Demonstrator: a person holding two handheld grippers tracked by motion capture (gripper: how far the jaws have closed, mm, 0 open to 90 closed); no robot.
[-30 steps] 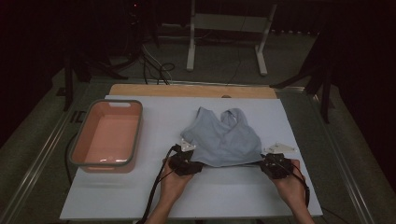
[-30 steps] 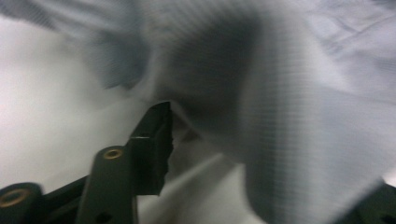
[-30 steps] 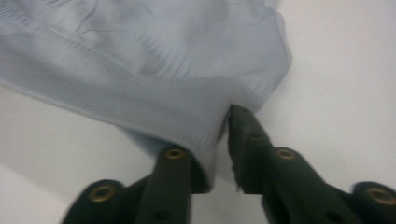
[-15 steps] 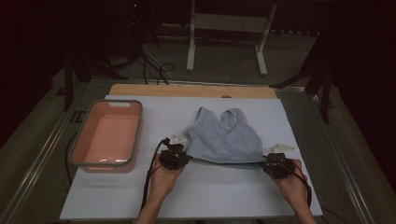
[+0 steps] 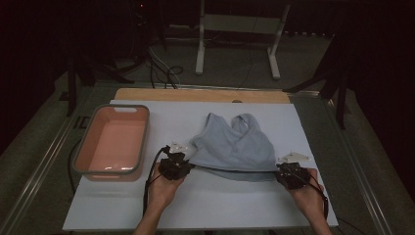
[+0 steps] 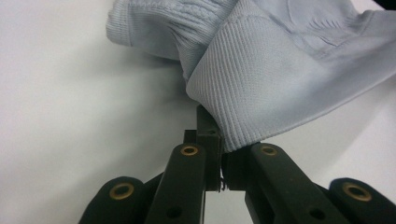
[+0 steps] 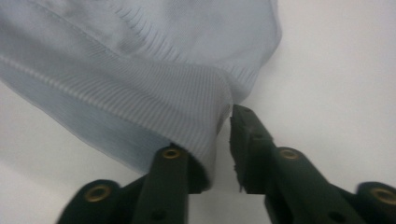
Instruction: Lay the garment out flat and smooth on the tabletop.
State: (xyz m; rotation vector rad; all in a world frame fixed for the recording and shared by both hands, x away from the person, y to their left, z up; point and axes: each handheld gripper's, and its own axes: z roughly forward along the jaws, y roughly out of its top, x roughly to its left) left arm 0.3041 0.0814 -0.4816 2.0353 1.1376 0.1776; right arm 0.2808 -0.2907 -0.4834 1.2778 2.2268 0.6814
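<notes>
Pale blue knit, a top [image 5: 234, 149], lies on the white desk [image 5: 205, 200] in the high view, its near hem stretched in a line between my two grippers. My left gripper [image 5: 188, 165] sits at the hem's left end and my right gripper [image 5: 279, 172] at its right end, each in one of my hands at the desk's near edge. Left of the top, well apart from it, stands a pink tub [image 5: 111, 145] with a grey rim.

From the left gripper view, my jaws are pressed together on the ribbed hem of the top [image 6: 261, 88], a corner of it pinched between them; they have just been closing, with the cloth between them. White desk lies all around.

From the right gripper view, the hem of the top [image 7: 140, 79] bunches against my left jaw and folds into the narrow gap. Whether the pads press on it I cannot tell; the jaws have just been opening a little.
</notes>
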